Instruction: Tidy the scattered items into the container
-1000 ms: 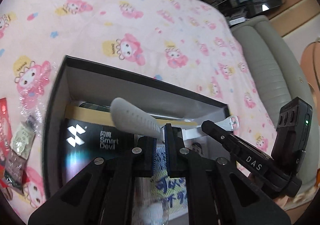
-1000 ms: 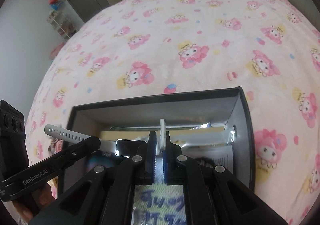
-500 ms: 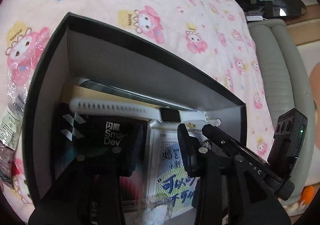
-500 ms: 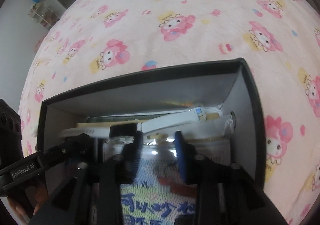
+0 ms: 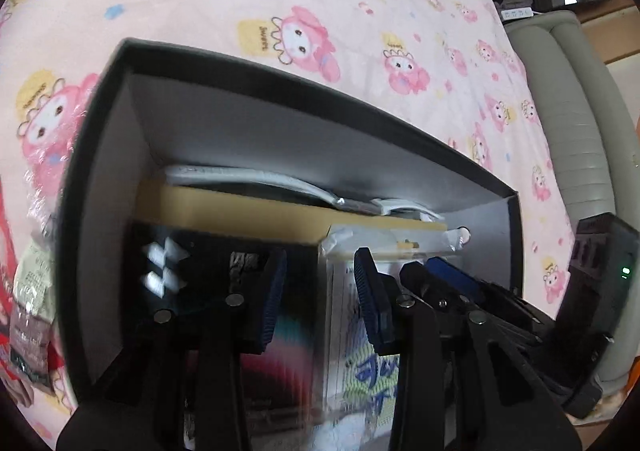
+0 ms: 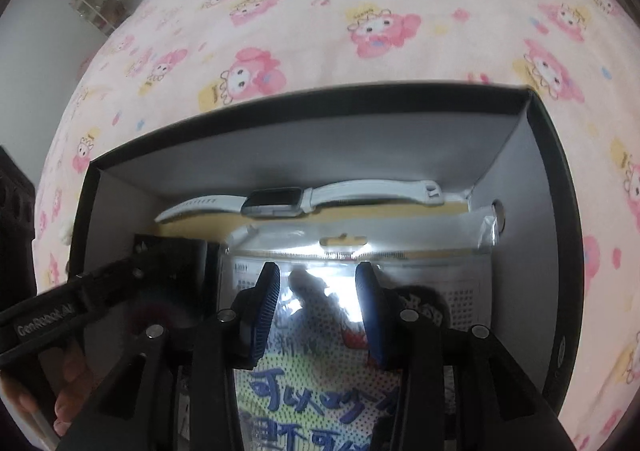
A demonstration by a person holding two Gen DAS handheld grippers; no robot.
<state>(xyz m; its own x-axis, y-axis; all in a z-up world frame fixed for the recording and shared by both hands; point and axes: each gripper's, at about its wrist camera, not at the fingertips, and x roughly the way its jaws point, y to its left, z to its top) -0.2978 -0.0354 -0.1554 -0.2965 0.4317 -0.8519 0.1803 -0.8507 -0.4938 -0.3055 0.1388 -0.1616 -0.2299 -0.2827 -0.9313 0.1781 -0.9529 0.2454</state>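
Soft pink fleece bedspread point(image 6: 320, 11) printed with cartoon rabbit faces, spread under everything. Set on it, an open rectangular cardboard box point(image 6: 540, 211) with black rim and matt grey inner walls. Lying flat along the box's far wall, a white rubbery smartwatch point(image 6: 276, 201) with a dark glass face and a perforated strap, resting on a mustard-yellow card point(image 5: 240, 207) and free of both grippers. Nearer, a glossy clear plastic sleeve point(image 6: 360, 247) over a dotted printed sheet with blue handwriting, beside a black carton point(image 5: 168, 267) bearing a white logo. Left gripper point(image 5: 320, 291) and right gripper point(image 6: 316, 303) both black, with ribbed blue pads, jaws just opened and now parted a moderate way, nothing between them, hanging inside the box above the sleeve. Left of the box, crinkly wrapped packets point(image 5: 28, 291) on the bedspread. Padded grey bed frame point(image 5: 580, 131) at the right edge in the left wrist view.
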